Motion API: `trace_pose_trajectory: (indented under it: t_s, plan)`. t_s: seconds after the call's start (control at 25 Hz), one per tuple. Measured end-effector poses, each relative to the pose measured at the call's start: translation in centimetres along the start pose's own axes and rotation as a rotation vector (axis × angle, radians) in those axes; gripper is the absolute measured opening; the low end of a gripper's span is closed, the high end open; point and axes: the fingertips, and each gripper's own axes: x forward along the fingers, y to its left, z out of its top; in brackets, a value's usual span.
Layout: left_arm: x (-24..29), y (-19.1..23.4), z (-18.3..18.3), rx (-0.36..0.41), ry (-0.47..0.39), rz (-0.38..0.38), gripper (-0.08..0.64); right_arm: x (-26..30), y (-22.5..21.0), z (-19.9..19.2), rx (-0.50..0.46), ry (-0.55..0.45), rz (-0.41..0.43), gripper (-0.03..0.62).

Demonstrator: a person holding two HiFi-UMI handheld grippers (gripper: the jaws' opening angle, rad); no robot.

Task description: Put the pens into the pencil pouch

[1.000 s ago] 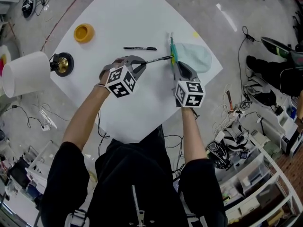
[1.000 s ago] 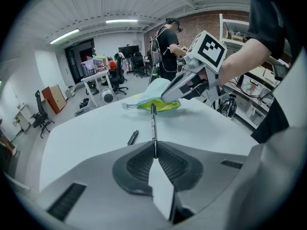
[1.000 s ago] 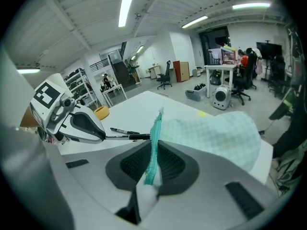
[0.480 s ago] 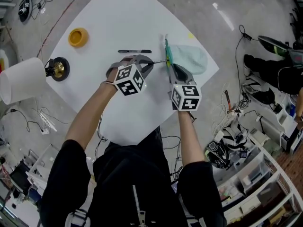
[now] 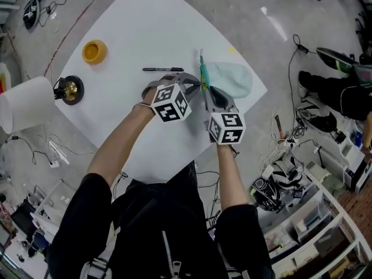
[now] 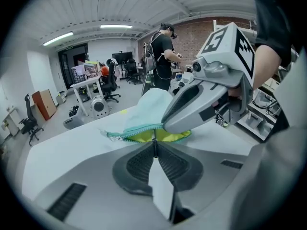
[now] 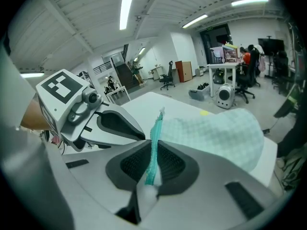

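- Two claws, both clenched: your left claw (image 6: pixel 154 153) pinches a thin black pen (image 6: pixel 154 144) that runs straight out along its jaws. Your right claw (image 7: pixel 152 164) grips the teal zipper edge (image 7: pixel 154 138) of the pencil pouch (image 7: pixel 216 133) and lifts its mouth open.
- The pouch lies on the bench (image 5: pixel 145 22) directly ahead of the right claw. Its yellow-lined mouth sits just beyond the left claw's tips, and I cannot tell whether the pen's point is inside yet.
- The point could snag on the zipper teeth or the lower lip. As only one edge is held, a push would then shove the soft pouch away from you instead of feeding the pen in.
- The right claw holds only a narrow strip of zipper. If that slips, the mouth will likely fall shut on the pen.
- Your claws are almost touching, so driving the left one further forward could knock the right one off its hold.
- Let go too soon and the pen may hang half in and roll back onto the bench.
- A second pen (image 5: pixel 163 69) lies beyond the left claw, off to its left and well apart from the pouch; it is not yet stowed.
- Against a second ago, the left claw has carried its pen across towards the right claw, closing the gap to the mouth. The right claw has kept its place and grip, and the second pen has not moved.
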Motion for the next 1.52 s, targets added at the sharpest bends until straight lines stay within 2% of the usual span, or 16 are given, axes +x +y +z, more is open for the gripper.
trace_pose_trajectory:
  t_s: [0.52,0.72,1.04,1.2,1.52]
  plan:
    - [2.3,-0.2,2.1,-0.072,-0.139,-0.019,0.049,-1.1,-0.3,0.2,0.042,-0.034,0.049,0.049]
    - [3.0,-0.4,2.2,-0.089,-0.160,-0.028,0.049,-1.3,-0.6,-0.1,0.057,-0.033,0.055,0.048]
    - [3.6,-0.4,1.9,-0.114,-0.151,-0.022,0.054,-1.4,-1.1,-0.2,0.080,-0.044,0.059,0.049]
    - [2.8,-0.5,1.6,-0.120,-0.144,-0.026,0.132,-1.5,-1.2,-0.4,0.092,-0.048,0.063,0.049]
    - [-2.7,0.7,-0.9,-0.064,-0.106,0.056,0.140,-1.3,-1.1,-0.5,0.094,-0.052,0.059,0.049]
